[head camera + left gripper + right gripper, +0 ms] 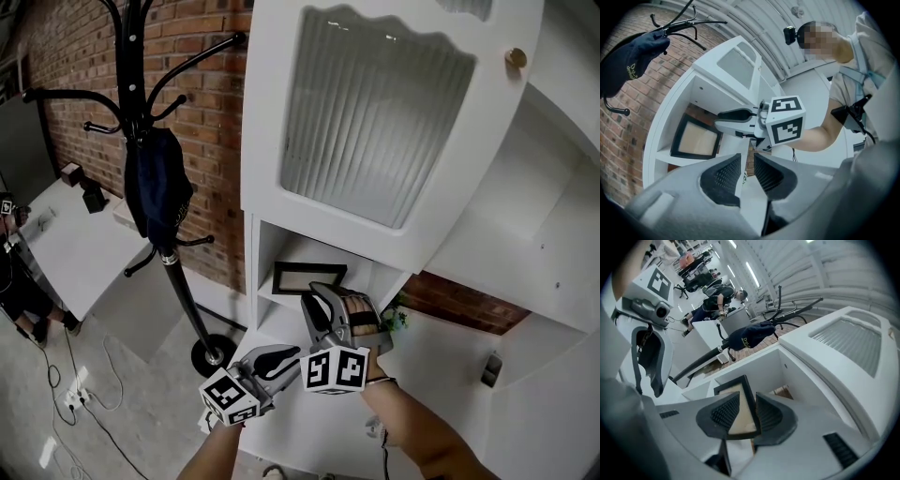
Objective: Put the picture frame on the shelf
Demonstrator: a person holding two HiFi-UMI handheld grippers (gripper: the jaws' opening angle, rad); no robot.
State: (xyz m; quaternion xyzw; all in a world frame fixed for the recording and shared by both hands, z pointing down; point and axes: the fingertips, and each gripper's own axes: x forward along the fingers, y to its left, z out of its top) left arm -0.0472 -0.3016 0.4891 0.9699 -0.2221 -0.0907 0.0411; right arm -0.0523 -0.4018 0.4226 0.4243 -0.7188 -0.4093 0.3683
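A black picture frame (307, 277) with a beige inside stands in the low cubby of the white shelf unit (265, 246), resting on the cubby floor. My right gripper (319, 300) reaches into that cubby. In the right gripper view the frame's (736, 404) right edge runs between its pads (724, 412), with small gaps on both sides, so it stands open. My left gripper (281, 358) hangs lower and to the left, outside the cubby, open and empty. The left gripper view shows the frame (696, 139) beyond the right gripper (724, 121).
A ribbed-glass door (375, 112) of the unit hangs open above the cubby. A black coat rack (141, 122) with a dark cap (157, 192) stands left of it against a brick wall. A small green plant (401, 319) sits right of the cubby. A person (19, 281) stands at far left.
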